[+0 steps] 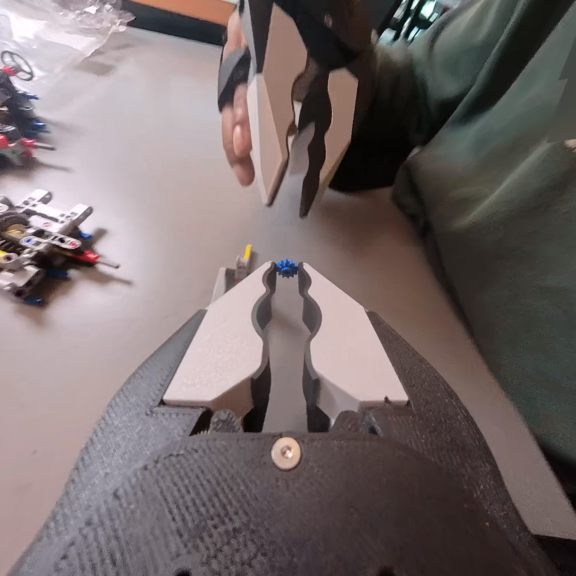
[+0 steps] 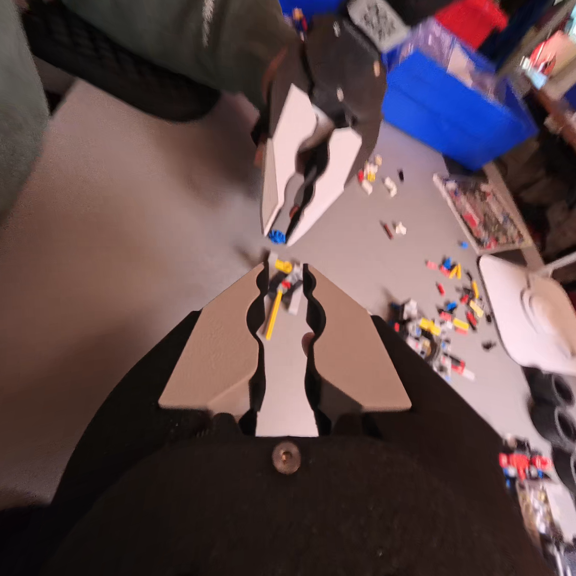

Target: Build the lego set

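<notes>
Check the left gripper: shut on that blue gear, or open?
Shut on it. The left gripper has both fingertips pressed against the blue gear; the right wrist view also shows it pinched at the tips.

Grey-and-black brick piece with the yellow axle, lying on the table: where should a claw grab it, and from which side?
Probably the grey-and-black body, from above, pads on its two long flanks. It lies flat on the table, and the yellow axle sticking out of one end looks thin and likely to pivot. The right claw stands open over it, roughly aligned that way.
</notes>
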Demonstrator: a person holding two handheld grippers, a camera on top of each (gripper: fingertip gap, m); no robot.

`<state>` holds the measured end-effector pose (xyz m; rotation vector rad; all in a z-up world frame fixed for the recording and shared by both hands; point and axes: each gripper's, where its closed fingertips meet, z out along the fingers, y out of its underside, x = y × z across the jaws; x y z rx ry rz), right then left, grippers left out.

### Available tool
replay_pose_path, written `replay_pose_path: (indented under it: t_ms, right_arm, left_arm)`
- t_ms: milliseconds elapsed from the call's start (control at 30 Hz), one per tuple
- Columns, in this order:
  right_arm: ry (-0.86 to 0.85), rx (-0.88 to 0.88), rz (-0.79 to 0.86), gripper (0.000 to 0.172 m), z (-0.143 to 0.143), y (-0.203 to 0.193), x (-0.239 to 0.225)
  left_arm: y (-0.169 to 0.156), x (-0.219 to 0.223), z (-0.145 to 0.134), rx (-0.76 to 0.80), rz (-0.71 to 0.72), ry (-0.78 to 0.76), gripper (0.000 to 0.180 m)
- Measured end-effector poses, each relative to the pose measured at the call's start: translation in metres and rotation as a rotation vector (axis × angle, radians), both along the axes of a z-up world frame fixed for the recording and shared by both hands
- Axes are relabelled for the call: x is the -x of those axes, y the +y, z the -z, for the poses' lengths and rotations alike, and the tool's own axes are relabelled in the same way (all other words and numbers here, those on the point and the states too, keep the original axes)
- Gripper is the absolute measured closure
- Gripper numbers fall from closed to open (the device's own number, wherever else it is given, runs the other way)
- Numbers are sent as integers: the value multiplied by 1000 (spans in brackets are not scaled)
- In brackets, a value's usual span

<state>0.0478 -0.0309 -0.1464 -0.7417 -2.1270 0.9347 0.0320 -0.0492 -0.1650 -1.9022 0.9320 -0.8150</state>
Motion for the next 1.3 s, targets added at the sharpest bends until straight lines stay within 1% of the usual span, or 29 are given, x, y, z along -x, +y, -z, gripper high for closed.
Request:
replay_pose_path:
  t_ms: [67, 133, 167, 233, 300, 400, 467, 567, 633, 700, 867, 1067, 1200, 1300]
  right_arm:
    - [-99, -27, 56, 156, 20, 16, -5]
    - [-138, -35, 72, 157, 33, 18, -5]
    - [-142, -32, 73, 157, 37, 17, -3]
    - [-119, -19, 77, 157, 35, 13, 2]
    - [-64, 33, 73, 157, 26, 7, 9]
    - [63, 164, 30, 157, -3, -9, 15]
    - [113, 270, 14, 158, -19, -18, 17]
    - [151, 406, -14, 155, -35, -29, 17]
    - [147, 454, -21, 149, -38, -33, 17]
    - [141, 479, -18, 145, -39, -35, 19]
    - [162, 531, -33, 141, -48, -40, 18]
    - [157, 516, -29, 139, -46, -39, 18]
    - [141, 492, -24, 138, -41, -38, 18]
    - [104, 427, -17, 136, -30, -33, 17]
  left_arm:
    - [6, 5, 10, -46, -15, 72, 168]
    - [8, 5, 19, -62, -3, 100, 168]
    - [9, 5, 19, -68, 2, 82, 168]
    - [9, 3, 10, -95, 7, -4, 169]
    - [7, 3, -10, -152, 9, -104, 168]
    - [4, 6, -41, -237, 3, -256, 168]
    - [0, 8, -60, -279, 3, -353, 169]
    - [-3, 9, -76, -313, 6, -441, 168]
    - [-5, 9, -81, -320, 7, -465, 169]
    - [-6, 7, -82, -324, 11, -472, 169]
    - [-7, 3, -79, -324, 18, -455, 169]
    - [-7, 2, -75, -328, 14, -413, 168]
    - [-5, 2, -68, -337, 1, -339, 168]
    - [-1, 5, -57, -339, -23, -232, 168]
